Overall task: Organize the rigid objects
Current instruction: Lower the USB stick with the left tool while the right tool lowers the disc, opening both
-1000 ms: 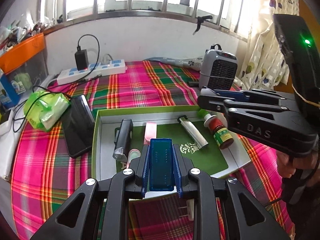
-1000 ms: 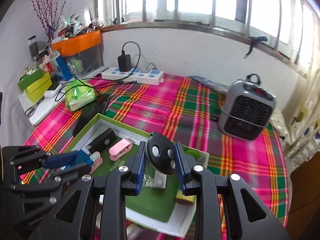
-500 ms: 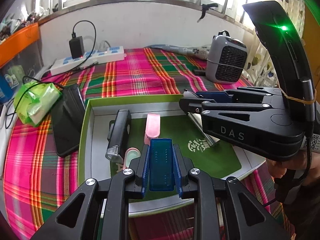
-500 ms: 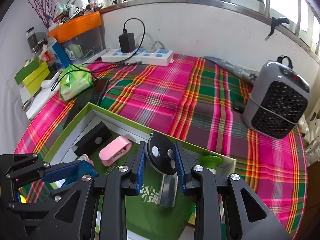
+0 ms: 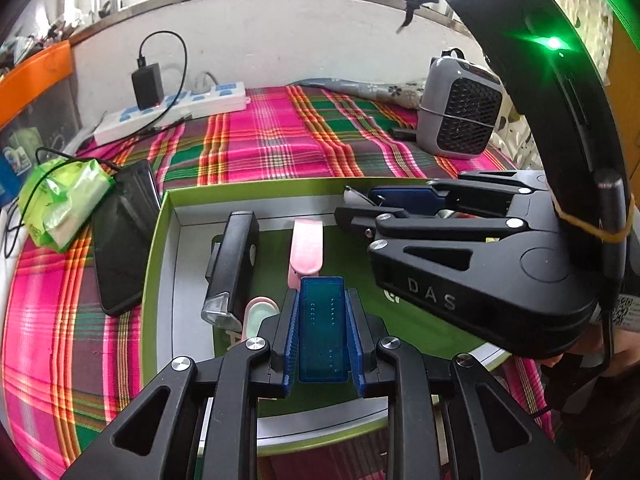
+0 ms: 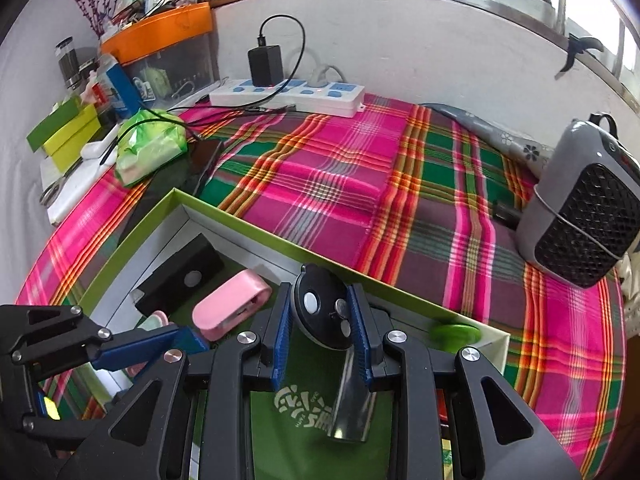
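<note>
Both tongs hang over the green box (image 5: 160, 216), which sits on a plaid-covered surface (image 5: 280, 140) in the lower middle of each view.

Left tongs (image 5: 322, 336) are clamped narrow on a teal plastic block (image 5: 322, 332), held upright w/ its long side along the fingers, prob. so it can go down flat into the box beside the other things.

Right tongs (image 6: 320, 332) grip a dark round disc (image 6: 322, 308) w/ a white button & small silver dots; it looks like the head of a shiny metal-bodied thing (image 6: 352, 404) whose body slopes down toward the bottom of the frame, over the box's green liner. Whether that lower end touches the liner: can't tell.

Already in the box, lying roughly side by side w/ long axes parallel: a black bike-light-like bar (image 5: 234, 260) at left, a pink clip (image 5: 306, 246) next to it, a small pink-and-mint piece (image 5: 260, 312) just below those. A green cap (image 6: 456, 334) sits at the box's far right corner in the right view.

Outside the box, left of frame: phone (image 5: 124, 236), green wipes pack (image 5: 64, 200), power strip (image 5: 172, 108). A grey heater (image 5: 460, 108) stands at upper right.

Judgement: both pieces are mid-placement, lined up to match the row.
</note>
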A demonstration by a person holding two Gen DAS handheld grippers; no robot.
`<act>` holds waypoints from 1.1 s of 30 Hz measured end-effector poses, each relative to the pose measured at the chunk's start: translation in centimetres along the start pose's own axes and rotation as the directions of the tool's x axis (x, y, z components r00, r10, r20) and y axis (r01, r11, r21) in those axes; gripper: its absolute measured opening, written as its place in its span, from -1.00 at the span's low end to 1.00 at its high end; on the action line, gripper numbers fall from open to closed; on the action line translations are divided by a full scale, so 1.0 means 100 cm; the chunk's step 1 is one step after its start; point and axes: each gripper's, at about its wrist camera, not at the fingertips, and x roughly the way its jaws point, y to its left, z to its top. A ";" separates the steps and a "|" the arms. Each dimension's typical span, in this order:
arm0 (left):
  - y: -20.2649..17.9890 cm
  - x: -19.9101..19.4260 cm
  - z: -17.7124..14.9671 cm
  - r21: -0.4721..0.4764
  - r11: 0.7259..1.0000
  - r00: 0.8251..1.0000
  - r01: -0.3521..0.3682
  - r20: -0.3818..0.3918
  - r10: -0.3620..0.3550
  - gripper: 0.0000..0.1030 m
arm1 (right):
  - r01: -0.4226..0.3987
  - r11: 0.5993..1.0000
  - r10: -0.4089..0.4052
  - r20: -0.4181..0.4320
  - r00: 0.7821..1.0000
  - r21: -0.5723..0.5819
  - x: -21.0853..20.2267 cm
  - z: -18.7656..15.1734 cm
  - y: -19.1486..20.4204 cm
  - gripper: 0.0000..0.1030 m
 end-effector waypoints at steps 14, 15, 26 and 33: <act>0.002 0.002 0.002 -0.018 1.000 1.000 0.010 -0.004 -0.010 -0.59 | -0.012 1.000 0.012 -0.025 1.000 -0.020 0.008 -0.001 0.005 -0.44; 0.002 0.002 0.002 -0.018 1.000 1.000 0.009 -0.004 -0.009 -0.59 | -0.013 1.000 0.012 -0.026 1.000 -0.020 0.008 -0.001 0.005 -0.44; 0.003 0.003 0.002 -0.016 1.000 1.000 0.006 -0.005 -0.006 -0.58 | -0.013 0.999 0.011 -0.035 0.999 -0.040 0.008 0.000 0.009 -0.43; 0.004 0.001 0.001 -0.023 1.000 1.000 0.001 -0.003 -0.001 -0.57 | -0.017 0.999 0.016 -0.033 0.999 -0.038 0.008 -0.001 0.008 -0.42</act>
